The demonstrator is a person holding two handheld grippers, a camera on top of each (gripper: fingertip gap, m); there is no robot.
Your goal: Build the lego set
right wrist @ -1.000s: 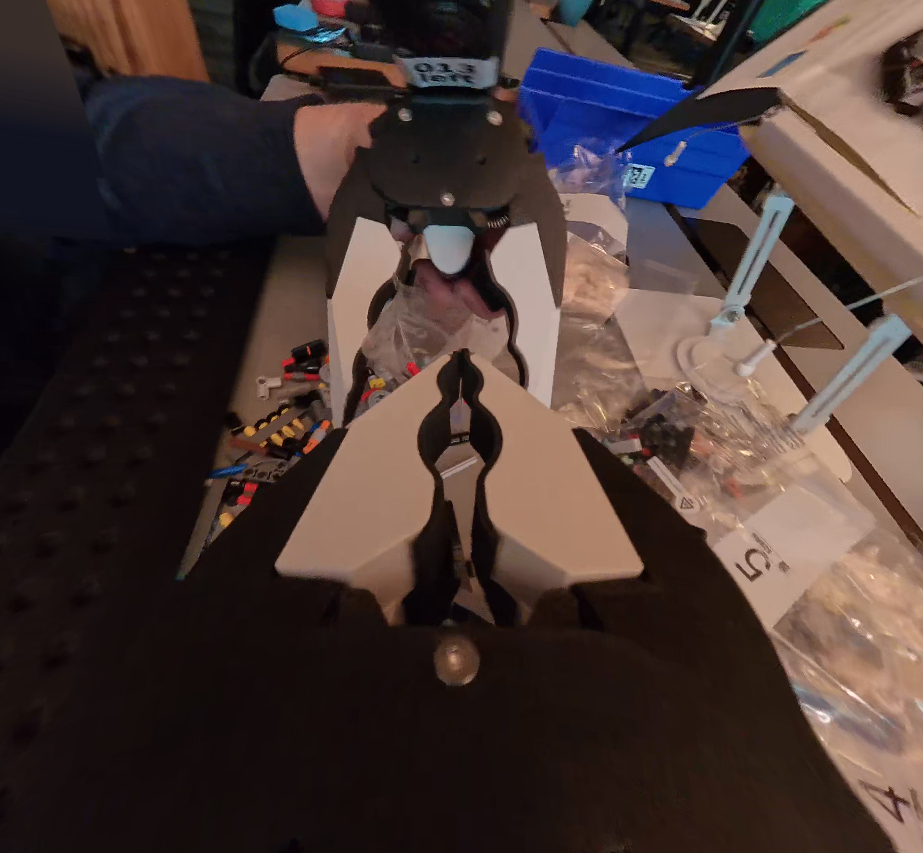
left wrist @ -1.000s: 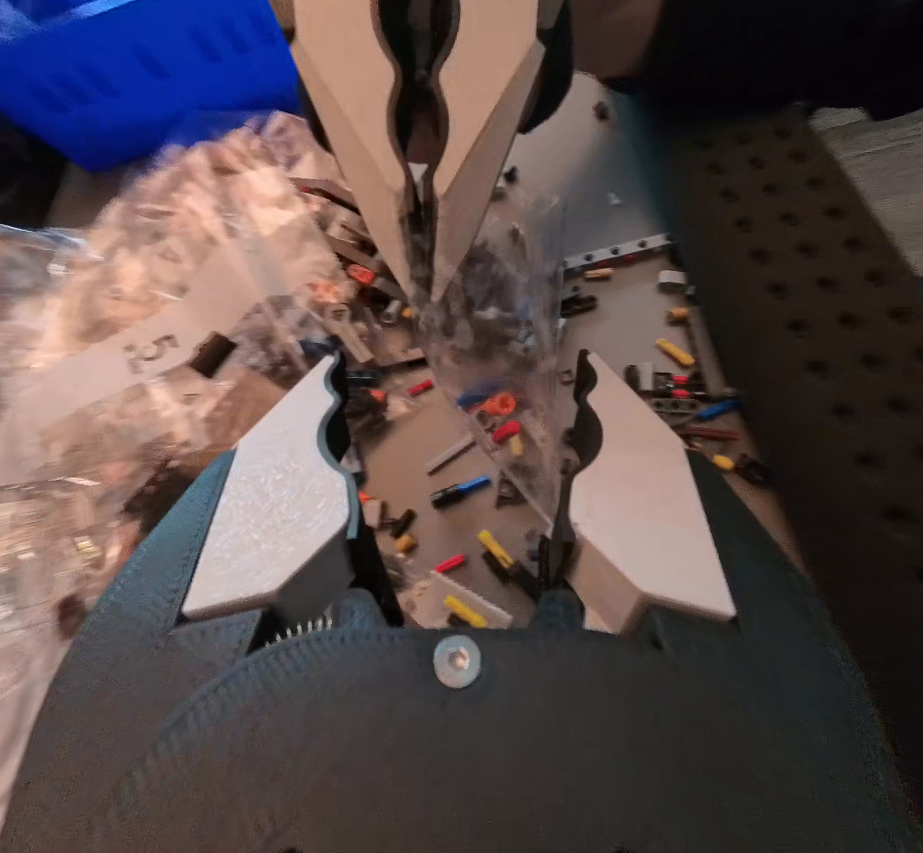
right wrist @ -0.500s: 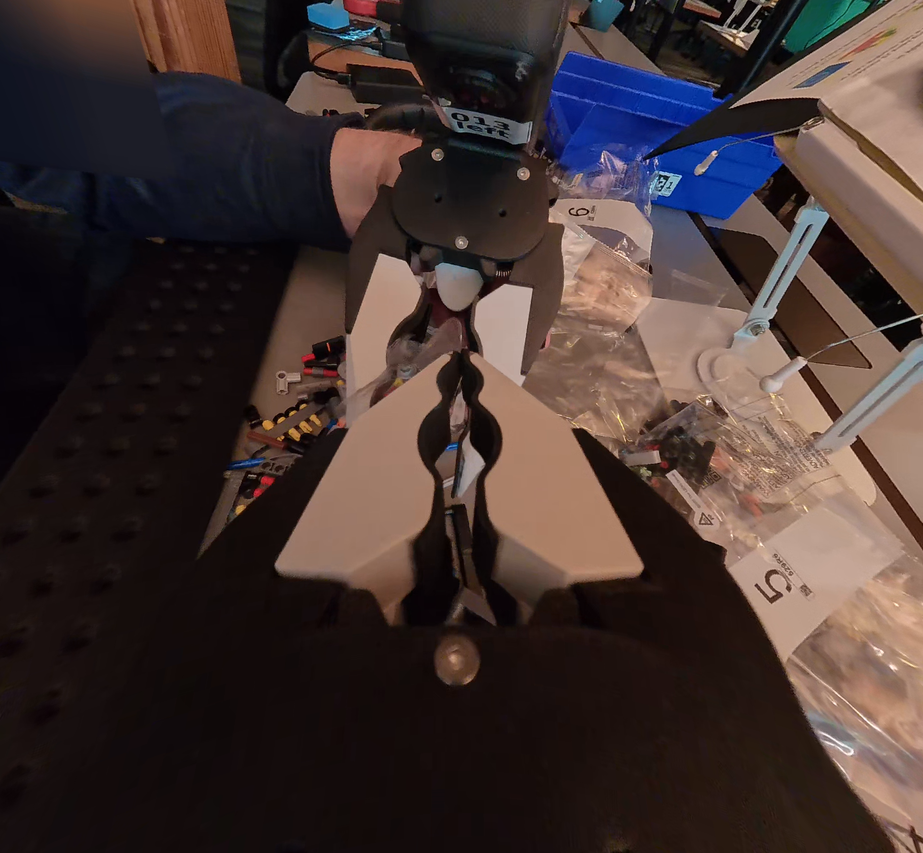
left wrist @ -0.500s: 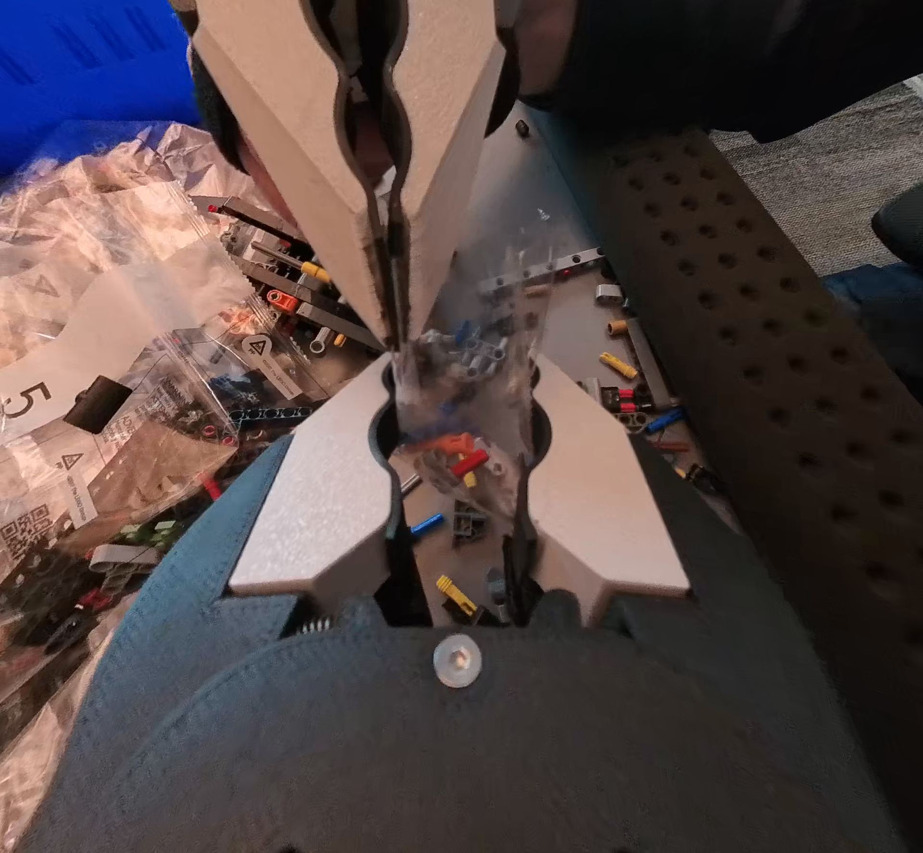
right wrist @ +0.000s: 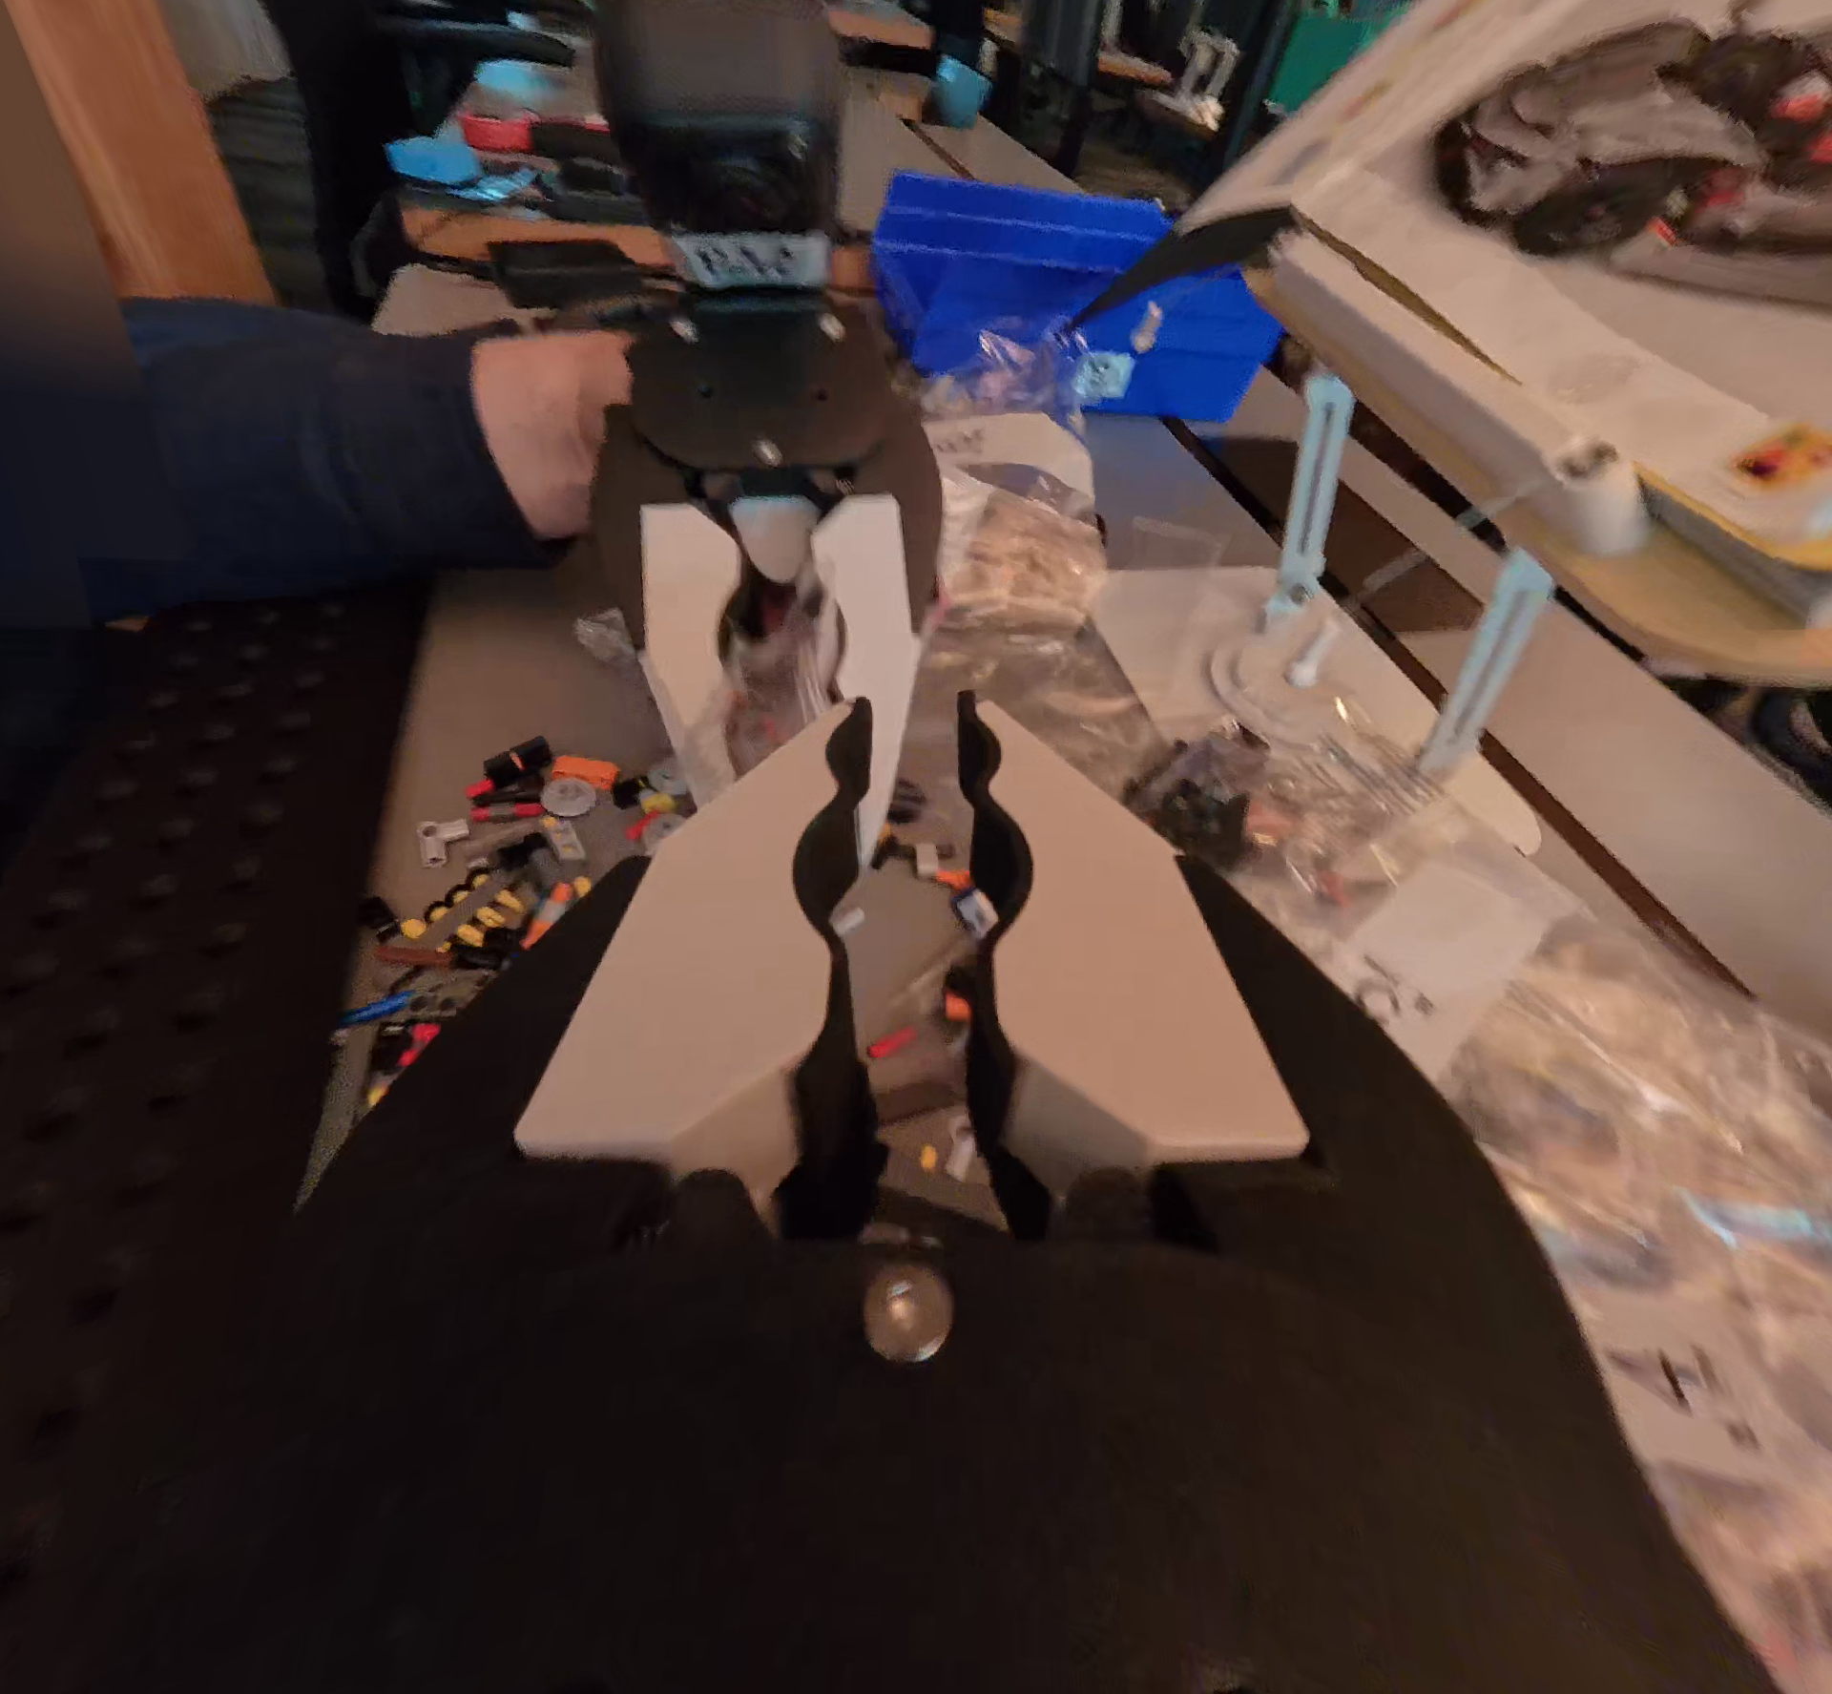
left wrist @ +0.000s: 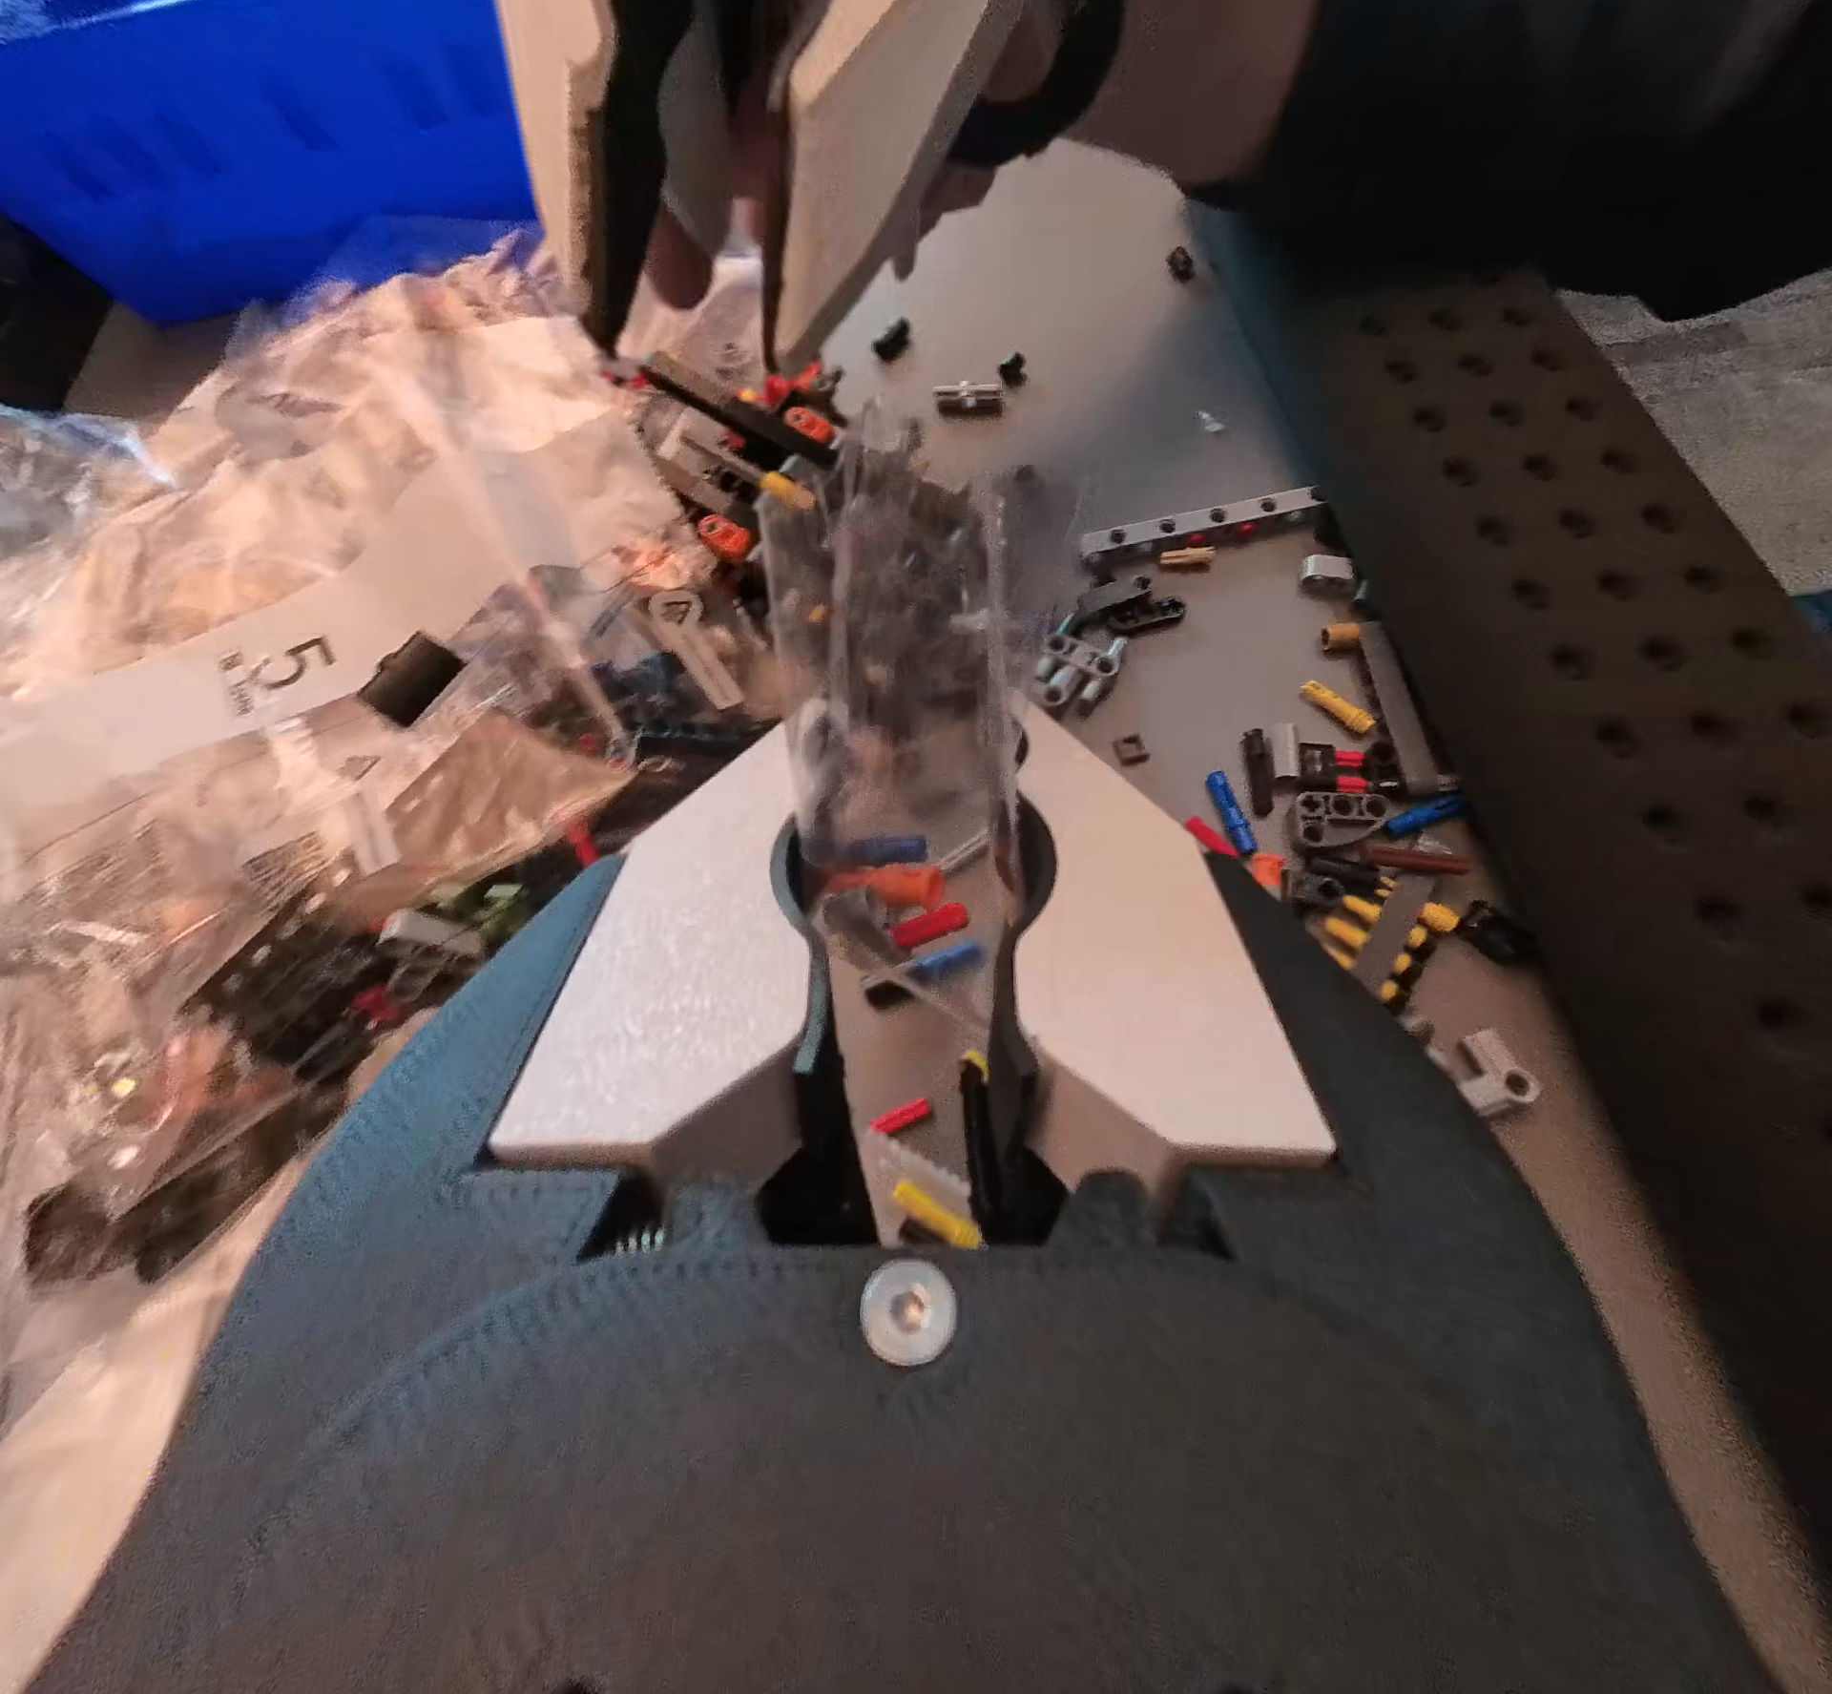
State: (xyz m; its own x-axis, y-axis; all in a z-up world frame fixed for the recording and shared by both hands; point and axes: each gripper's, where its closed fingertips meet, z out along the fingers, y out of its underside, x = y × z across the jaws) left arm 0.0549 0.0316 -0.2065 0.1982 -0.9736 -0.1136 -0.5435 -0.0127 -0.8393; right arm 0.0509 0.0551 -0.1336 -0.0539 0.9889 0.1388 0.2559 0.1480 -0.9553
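The grey tabletop (left wrist: 1140, 377) spreads under both claws, with numbered parts bags (left wrist: 297, 655) heaped to the left of the left gripper (left wrist: 907, 754) and loose pins and beams (left wrist: 1328, 814) scattered to its right. The small clear bag of pins (left wrist: 897, 655) stands upright between the left gripper's fingers, which are closed on its lower part. The right gripper (right wrist: 912, 714) sits just short of that bag, its fingers parted a little and holding nothing. The bag looks light, limp and slippery, its contents free to shift; a pinch on the empty film at the top edge would likely hold best.
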